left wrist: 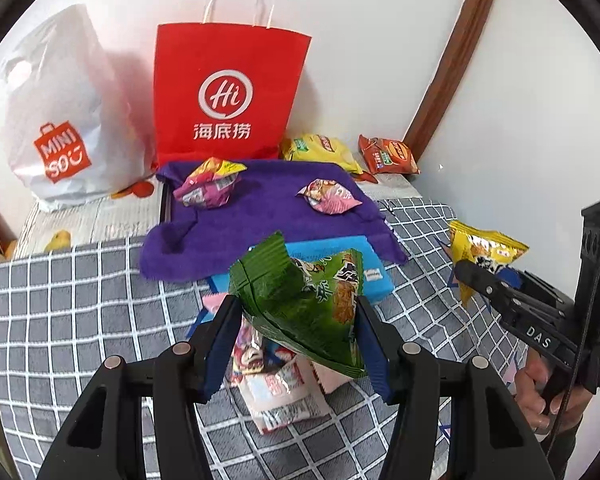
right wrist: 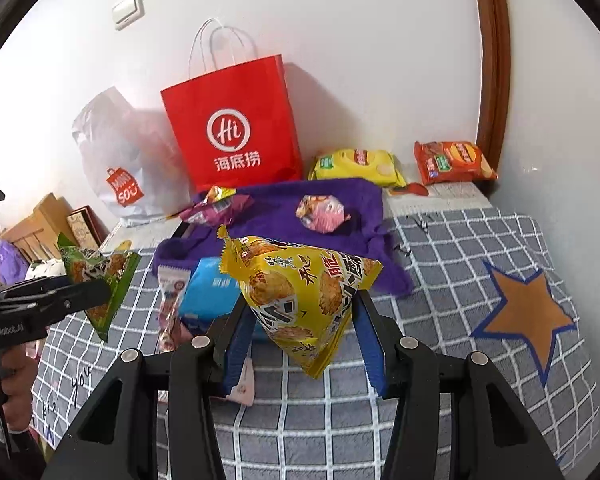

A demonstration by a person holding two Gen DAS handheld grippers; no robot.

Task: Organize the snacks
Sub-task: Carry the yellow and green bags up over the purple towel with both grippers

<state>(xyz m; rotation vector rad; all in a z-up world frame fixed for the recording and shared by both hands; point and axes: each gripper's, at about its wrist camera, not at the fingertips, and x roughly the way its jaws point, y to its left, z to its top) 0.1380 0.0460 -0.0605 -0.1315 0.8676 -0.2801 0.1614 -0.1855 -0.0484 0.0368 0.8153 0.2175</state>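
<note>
My left gripper (left wrist: pixel 296 320) is shut on a green snack packet (left wrist: pixel 300 300), held above the checked cloth; from the right wrist view the same packet (right wrist: pixel 100 280) hangs at the far left. My right gripper (right wrist: pixel 300 320) is shut on a yellow snack packet (right wrist: pixel 304 296), which also shows at the right edge of the left wrist view (left wrist: pixel 482 254). Two crumpled pink-purple packets (left wrist: pixel 210 184) (left wrist: pixel 328 196) lie on a purple towel (left wrist: pixel 268 216). A yellow chip bag (right wrist: pixel 356 164) and an orange one (right wrist: pixel 452 162) rest by the wall.
A red paper bag (left wrist: pixel 228 96) and a white plastic bag (left wrist: pixel 64 120) stand against the wall. A blue pack (left wrist: pixel 376 276) and pink-white packets (left wrist: pixel 284 392) lie under my left gripper. A hand (left wrist: pixel 540 392) grips the right tool. Wooden door trim (right wrist: pixel 496 60) rises at right.
</note>
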